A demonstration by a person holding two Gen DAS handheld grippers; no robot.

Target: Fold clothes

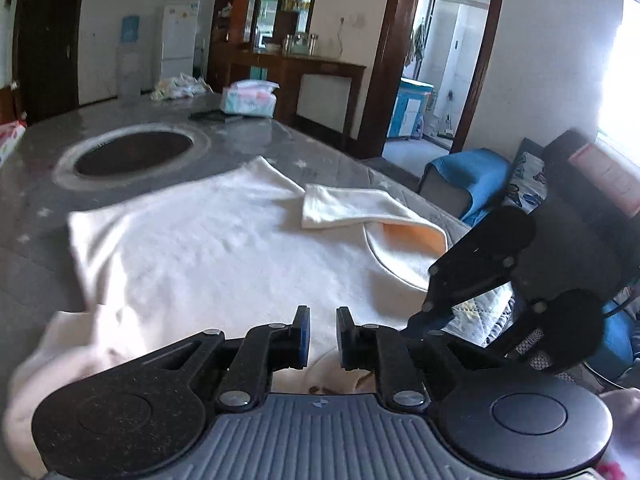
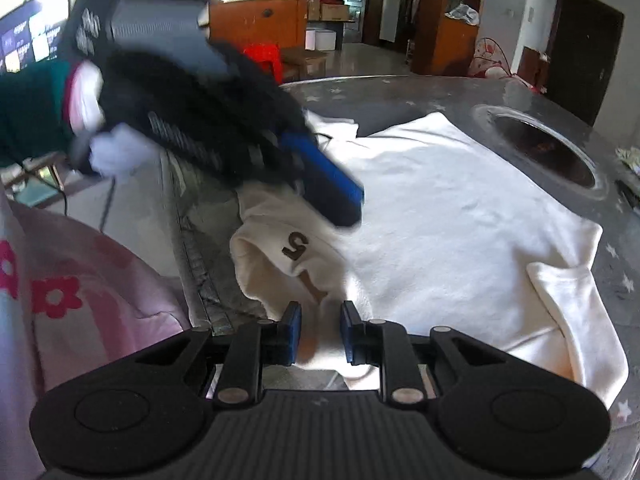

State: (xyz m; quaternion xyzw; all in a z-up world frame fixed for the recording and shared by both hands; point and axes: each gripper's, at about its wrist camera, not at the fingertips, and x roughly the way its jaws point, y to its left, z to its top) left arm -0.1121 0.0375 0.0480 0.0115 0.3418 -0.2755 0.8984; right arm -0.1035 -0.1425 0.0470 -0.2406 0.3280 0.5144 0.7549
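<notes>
cream sweatshirt point(image 1: 224, 240) spread flat on a grey star-printed table point(image 1: 248, 136), taking up most of the near half. far hem straight and clear of the round dark recess point(image 1: 134, 152) set in the tabletop, with bare grey surface between the two. one sleeve point(image 1: 352, 208) folded across the body, cuff end lying toward the middle; neck opening point(image 1: 404, 248) just beside it. near edge of the garment bunched and hanging over the table rim, brown lettering point(image 2: 296, 246) showing on the fold in the right wrist view.

left gripper point(image 1: 322, 334) low over the near edge of the shirt, fingers slightly parted with a narrow gap; cream cloth seen through the gap, but whether pinched or merely behind cannot be told. right gripper point(image 2: 318, 332) likewise narrowly parted above the rumpled near edge, cloth visible between the blue pads point(image 2: 292, 332); contact not clear enough to call a pinch. each tool visible from the other's camera, close together at the near side, blurred.

open room: wide bare table to the far side and around the recess. tissue pack point(image 1: 250, 98) and a dark flat object point(image 1: 212, 115) well apart at the far edge. table rim point(image 2: 200, 280) running close along the near side, pink flowered fabric point(image 2: 60, 300) just beyond it. blue chair cover point(image 1: 468, 176) off the table's side.
</notes>
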